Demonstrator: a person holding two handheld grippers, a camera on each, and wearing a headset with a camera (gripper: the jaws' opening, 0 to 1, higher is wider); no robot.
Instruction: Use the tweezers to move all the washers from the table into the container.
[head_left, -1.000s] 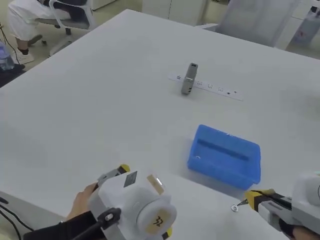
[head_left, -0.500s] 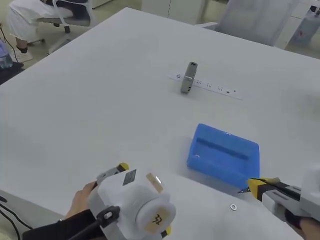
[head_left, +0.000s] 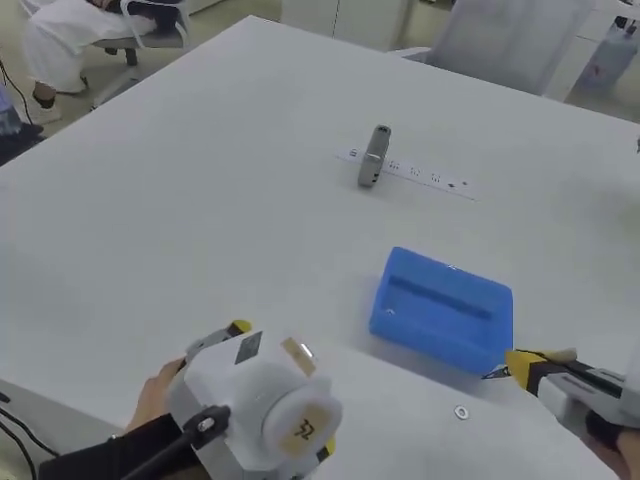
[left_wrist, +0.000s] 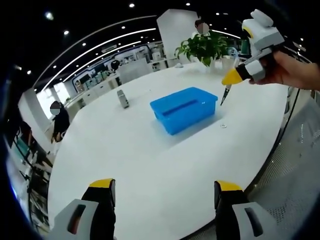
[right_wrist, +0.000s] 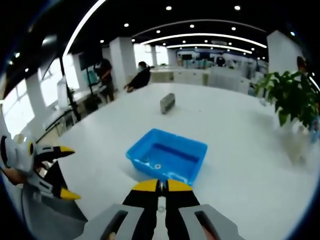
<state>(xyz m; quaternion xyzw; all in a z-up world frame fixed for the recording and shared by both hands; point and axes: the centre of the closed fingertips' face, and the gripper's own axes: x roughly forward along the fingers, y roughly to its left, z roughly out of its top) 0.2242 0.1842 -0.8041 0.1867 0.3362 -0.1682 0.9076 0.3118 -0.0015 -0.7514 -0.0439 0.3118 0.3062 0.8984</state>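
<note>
A blue container (head_left: 440, 310) stands on the white table, with one small washer (right_wrist: 158, 166) lying inside it. Another washer (head_left: 460, 411) rests on the table in front of the container (left_wrist: 185, 107). My right gripper (head_left: 520, 362) is shut on the tweezers (head_left: 490, 374), whose tip hangs above and just right of that washer (left_wrist: 223, 126), near the container's front right corner. I see nothing in the tweezers' tip. My left gripper (left_wrist: 165, 200) stands open and empty at the table's near edge, well left of the container (right_wrist: 167, 160).
A white power strip (head_left: 410, 170) with a grey adapter (head_left: 372, 155) lies beyond the container. A seated person and a chair (head_left: 90, 30) are past the far left corner. A potted plant (left_wrist: 205, 45) stands off the table's far side.
The right gripper has lifted the tweezers off the table washer and drawn up toward the container's front corner. The washer stays on the table. The left gripper barely moved.
</note>
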